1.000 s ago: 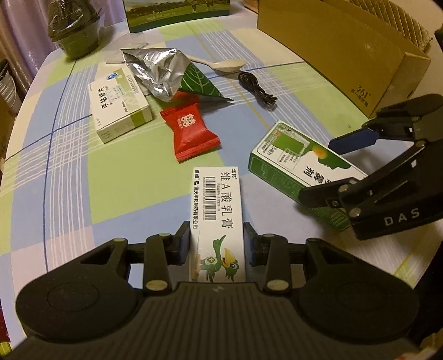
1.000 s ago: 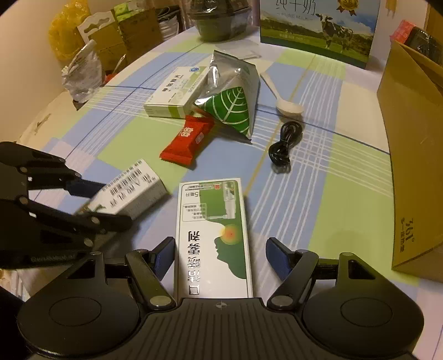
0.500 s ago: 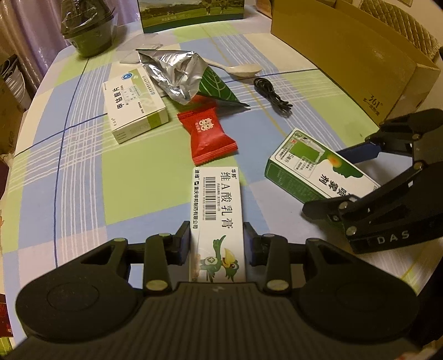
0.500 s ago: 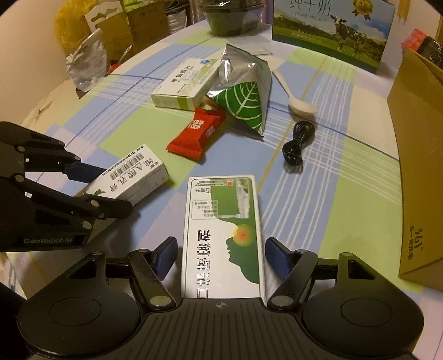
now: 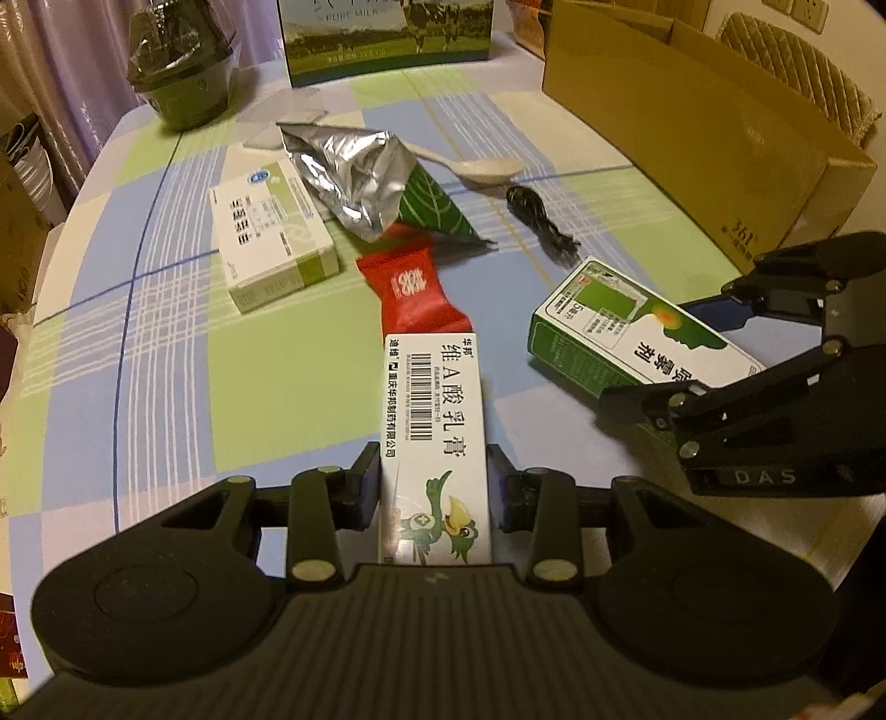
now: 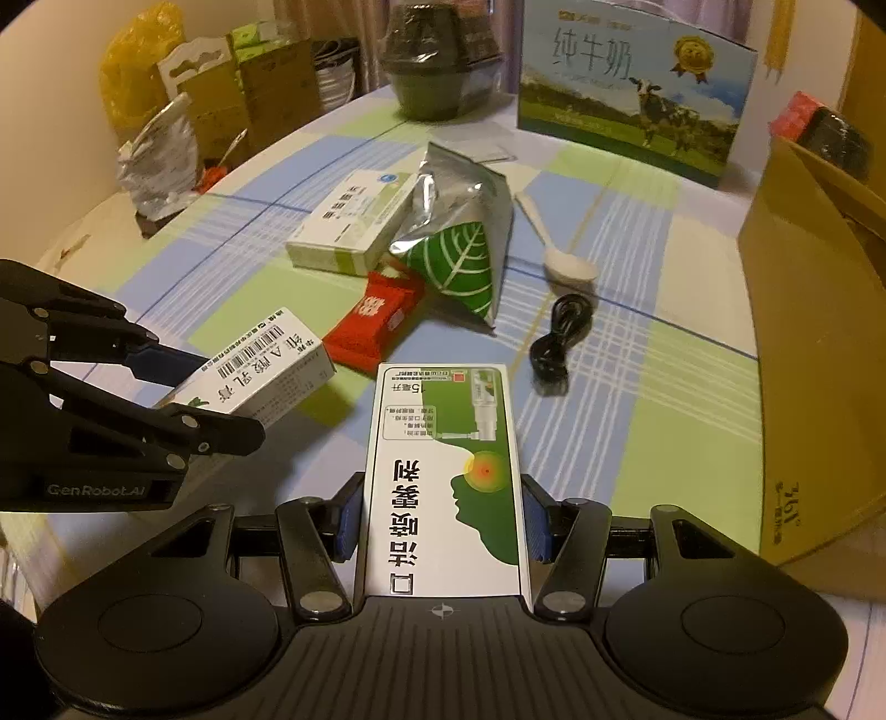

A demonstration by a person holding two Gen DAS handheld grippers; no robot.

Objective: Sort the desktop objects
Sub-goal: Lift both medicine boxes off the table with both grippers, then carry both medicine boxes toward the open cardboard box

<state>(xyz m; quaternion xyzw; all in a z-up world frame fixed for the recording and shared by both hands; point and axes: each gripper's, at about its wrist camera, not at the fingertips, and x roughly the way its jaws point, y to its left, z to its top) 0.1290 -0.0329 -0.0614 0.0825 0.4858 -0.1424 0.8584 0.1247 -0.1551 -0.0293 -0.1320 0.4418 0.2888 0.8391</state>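
Observation:
My left gripper (image 5: 434, 471) is shut on a long white ointment box (image 5: 434, 399) with a barcode, held low over the checked tablecloth. My right gripper (image 6: 443, 487) has a green-and-white spray box (image 6: 443, 443) between its fingers. Its jaws are closing and the blue pads touch the box's two long sides. Each gripper shows in the other's view: the left gripper (image 6: 216, 396) at left, the right gripper (image 5: 653, 351) at right. A red candy packet (image 5: 412, 288), a white-green medicine box (image 5: 271, 232), a silver foil bag (image 5: 354, 166), a spoon (image 5: 482, 166) and a black cable (image 5: 540, 219) lie beyond.
An open cardboard box (image 5: 692, 127) stands along the right side. A milk carton (image 5: 387, 39) and a dark wrapped bowl (image 5: 183, 72) stand at the table's far edge. Bags and cartons (image 6: 166, 138) crowd the floor past the left rim.
The right gripper's fingers have closed in from a clear gap to touch the green spray box. The left gripper still holds the white box the same way.

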